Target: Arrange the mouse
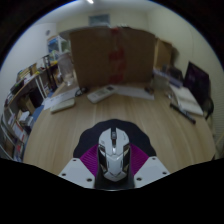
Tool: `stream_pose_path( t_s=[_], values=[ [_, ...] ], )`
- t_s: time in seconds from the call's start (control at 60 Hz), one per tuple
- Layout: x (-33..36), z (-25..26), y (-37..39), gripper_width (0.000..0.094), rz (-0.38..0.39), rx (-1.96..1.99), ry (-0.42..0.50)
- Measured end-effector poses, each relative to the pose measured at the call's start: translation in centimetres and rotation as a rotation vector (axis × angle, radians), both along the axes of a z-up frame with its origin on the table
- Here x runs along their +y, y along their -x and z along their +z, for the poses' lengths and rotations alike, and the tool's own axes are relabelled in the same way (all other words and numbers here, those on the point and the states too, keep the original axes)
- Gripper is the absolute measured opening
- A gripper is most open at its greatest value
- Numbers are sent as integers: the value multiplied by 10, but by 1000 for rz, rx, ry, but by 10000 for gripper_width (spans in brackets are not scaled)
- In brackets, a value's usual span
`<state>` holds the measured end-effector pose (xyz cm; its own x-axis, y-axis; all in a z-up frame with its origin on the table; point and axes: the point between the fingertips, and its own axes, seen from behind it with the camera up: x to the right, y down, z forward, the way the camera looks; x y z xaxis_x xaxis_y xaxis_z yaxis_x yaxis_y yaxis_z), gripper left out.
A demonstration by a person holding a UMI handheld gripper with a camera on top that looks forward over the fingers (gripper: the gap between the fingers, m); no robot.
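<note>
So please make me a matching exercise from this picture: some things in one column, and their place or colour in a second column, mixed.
Things:
1. mouse
2. finger pads
3. cardboard panel
4. table

Descriptions:
a. brown, upright beyond the table
b. white and grey, between the fingers of the tool
c. light wood, stretching ahead of the tool
d. magenta, at either side of the mouse

Pairs: 1-b, 2-d, 3-a, 4-c

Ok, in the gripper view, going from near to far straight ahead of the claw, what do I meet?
Claw with the mouse between its fingers → bare wooden table → papers → brown cardboard panel.
</note>
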<state>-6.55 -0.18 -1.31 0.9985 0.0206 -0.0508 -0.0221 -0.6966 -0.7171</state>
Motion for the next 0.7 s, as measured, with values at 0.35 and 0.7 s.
stream_pose_path(
  t_s=[0.35,0.7],
  values=[
    [-18,4,2,827,-22,-20,85],
    [-130,71,41,836,-234,12,76]
  ],
)
